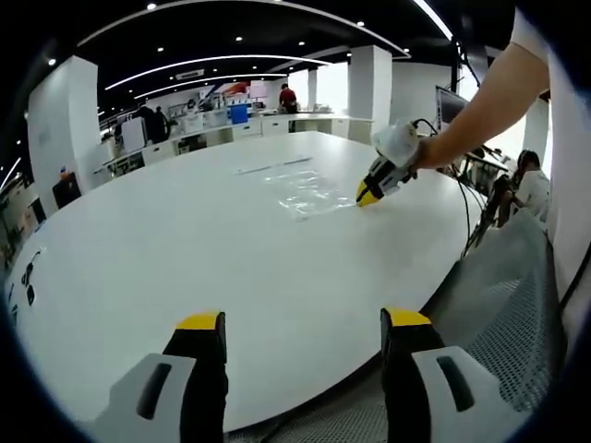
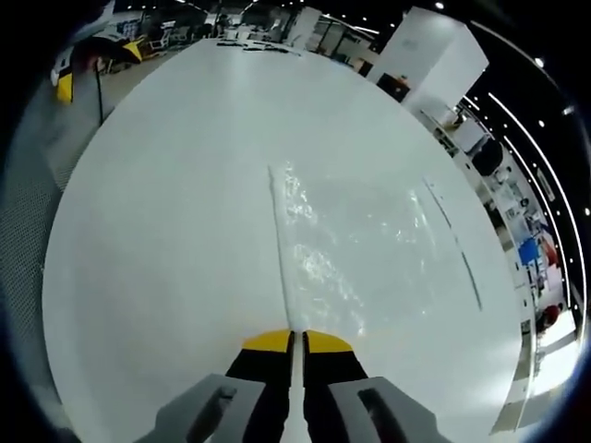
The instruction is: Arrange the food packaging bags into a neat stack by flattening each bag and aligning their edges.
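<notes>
A clear food packaging bag (image 1: 309, 192) lies flat and crinkled on the white round table (image 1: 185, 249), right of its middle. My right gripper (image 1: 369, 192), held by a person's arm, touches the bag's right edge. In the right gripper view, the right gripper (image 2: 295, 340) is shut on the near edge of the clear bag (image 2: 342, 249), whose straight side runs away from the jaws. A second flat clear bag (image 1: 273, 167) lies farther back, also visible as a second bag (image 2: 452, 245). My left gripper (image 1: 303, 321) hovers open and empty over the table's near edge.
A grey mesh chair (image 1: 512, 305) stands at the table's near right edge. Desks, pillars and people are far behind the table. Small dark items (image 1: 28, 277) lie at the table's left rim. The left gripper (image 2: 97, 65) appears beyond the table's edge.
</notes>
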Demonstrator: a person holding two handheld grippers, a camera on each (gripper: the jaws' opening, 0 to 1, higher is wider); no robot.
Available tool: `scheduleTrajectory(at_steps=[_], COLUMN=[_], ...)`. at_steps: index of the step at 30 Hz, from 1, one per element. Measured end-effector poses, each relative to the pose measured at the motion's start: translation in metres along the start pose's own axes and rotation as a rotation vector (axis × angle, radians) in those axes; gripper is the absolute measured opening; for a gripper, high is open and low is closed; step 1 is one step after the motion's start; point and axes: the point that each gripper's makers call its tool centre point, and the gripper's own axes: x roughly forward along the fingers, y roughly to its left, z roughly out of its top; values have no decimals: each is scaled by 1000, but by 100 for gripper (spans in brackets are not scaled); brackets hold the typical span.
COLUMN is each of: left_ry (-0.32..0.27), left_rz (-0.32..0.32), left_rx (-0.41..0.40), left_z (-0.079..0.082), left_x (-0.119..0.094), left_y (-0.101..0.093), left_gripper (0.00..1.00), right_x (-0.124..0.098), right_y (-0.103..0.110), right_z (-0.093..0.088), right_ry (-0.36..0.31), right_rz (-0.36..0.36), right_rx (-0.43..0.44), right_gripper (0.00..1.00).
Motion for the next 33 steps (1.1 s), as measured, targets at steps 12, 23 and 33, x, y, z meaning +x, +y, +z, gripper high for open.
scheduleTrajectory(at_steps=[12,23,33], left_ry=[-1,-5,-3], left_rz=[1,3,4], left_rx=[-1,1,-1], left_z=[1,2,1], left_x=[0,-1,0], left_y=[0,-1,0], left_gripper=[66,66,66], right_x=[1,-7,-7], right_y=[-2,1,-1], right_z=[0,-3,-2], right_ry=[-1,-8,-17], right_rz=[20,38,56], right_rx=[25,-24,-89], right_gripper=[0,14,12])
